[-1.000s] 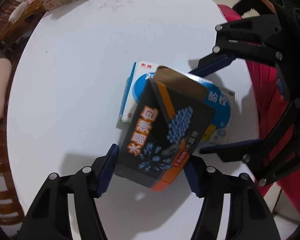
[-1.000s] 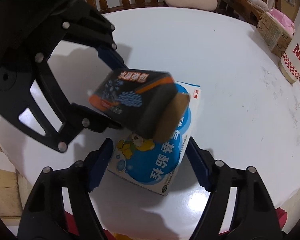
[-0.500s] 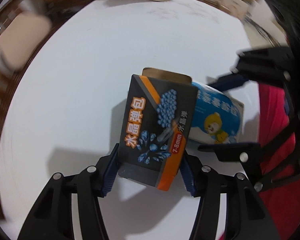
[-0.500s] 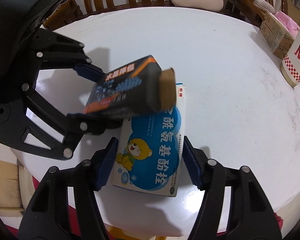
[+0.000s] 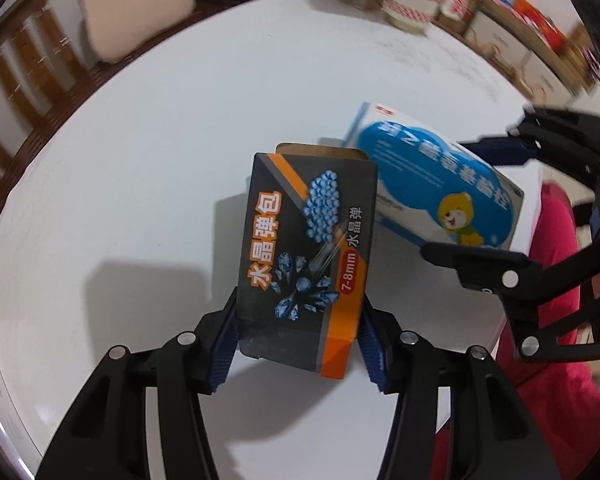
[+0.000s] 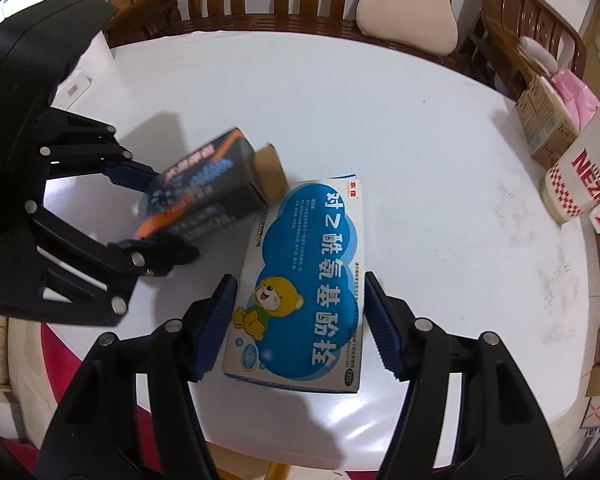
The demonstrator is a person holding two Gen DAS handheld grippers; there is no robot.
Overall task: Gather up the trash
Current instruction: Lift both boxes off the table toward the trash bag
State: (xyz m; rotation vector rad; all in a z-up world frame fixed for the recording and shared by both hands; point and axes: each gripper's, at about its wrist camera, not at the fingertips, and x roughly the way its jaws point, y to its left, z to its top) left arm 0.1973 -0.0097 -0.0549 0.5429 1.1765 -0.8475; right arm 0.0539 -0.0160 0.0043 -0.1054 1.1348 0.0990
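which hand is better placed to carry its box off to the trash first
Left, probably. Its tool already grips the dark box, lifted off the table. The right tool clamps the blue box, seemingly not yet lifted.

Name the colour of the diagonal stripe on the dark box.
Orange, on the dark box; clearest in the left wrist view.

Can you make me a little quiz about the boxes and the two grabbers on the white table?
1. True or false: the left gripper is shut on the dark box.
2. What animal is drawn on the blue and white box? A) a yellow bear B) a green frog C) a red fish
3. Fill in: the end flap of the dark box is ____ (open or closed).

Key
1. True. Its pads press on both sides of the dark box.
2. A. The right gripper is clamped on this box.
3. Open: the brown cardboard flap sticks out.
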